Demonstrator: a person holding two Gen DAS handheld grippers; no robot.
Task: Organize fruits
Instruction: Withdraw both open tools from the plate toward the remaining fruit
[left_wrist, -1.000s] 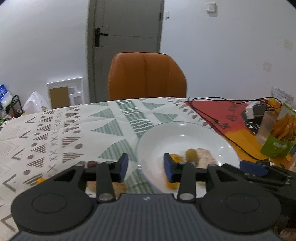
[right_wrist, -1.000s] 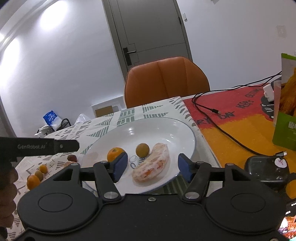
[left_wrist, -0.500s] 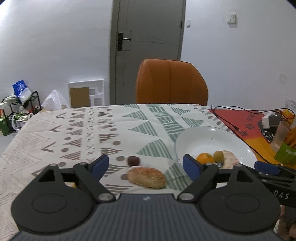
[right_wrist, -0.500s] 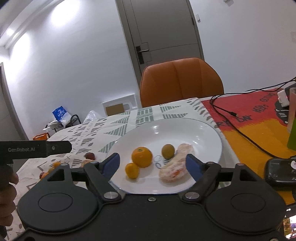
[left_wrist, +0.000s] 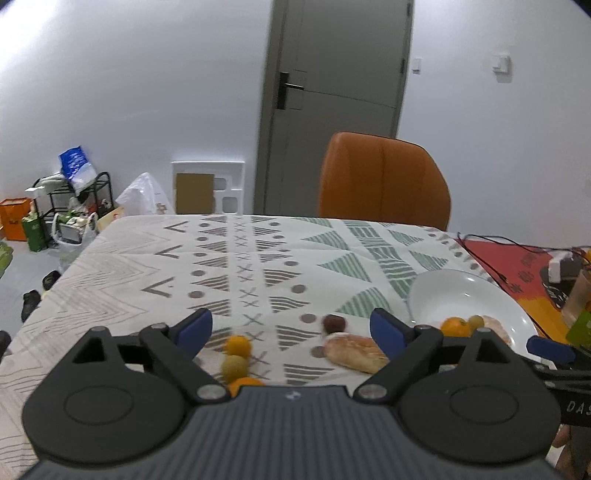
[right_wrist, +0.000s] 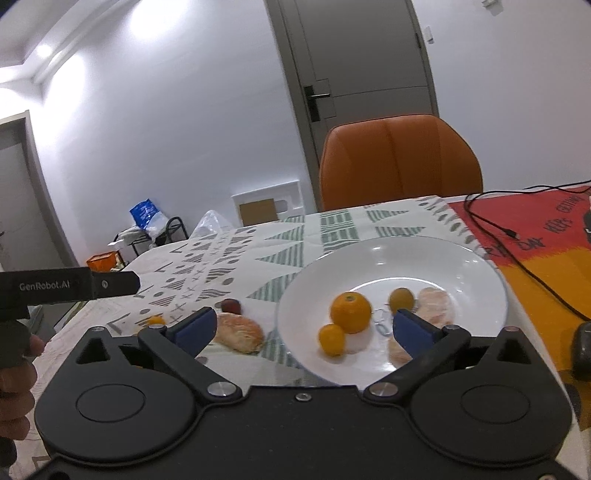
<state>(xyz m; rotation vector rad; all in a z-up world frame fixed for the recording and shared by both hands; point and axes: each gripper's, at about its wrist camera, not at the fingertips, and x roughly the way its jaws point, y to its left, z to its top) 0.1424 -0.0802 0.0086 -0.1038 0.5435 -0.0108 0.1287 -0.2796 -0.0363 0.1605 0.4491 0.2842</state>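
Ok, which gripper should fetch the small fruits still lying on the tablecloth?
Probably left. The left gripper is open over the tablecloth, with the small orange fruit and yellow-green fruit between its fingers. The right gripper faces the white plate.

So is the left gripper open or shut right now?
Open: the left gripper has its blue pads spread wide apart, holding nothing, with tablecloth visible between.

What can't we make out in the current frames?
- Left wrist view: the lowest orange fruit is half hidden behind the left hand-held gripper body.
- Left wrist view: white plate contents partly blocked by the gripper's finger.
- Right wrist view: peeled fruit partly covered by the right hand-held gripper pad.
- Right wrist view: dark device cut off by the edge.
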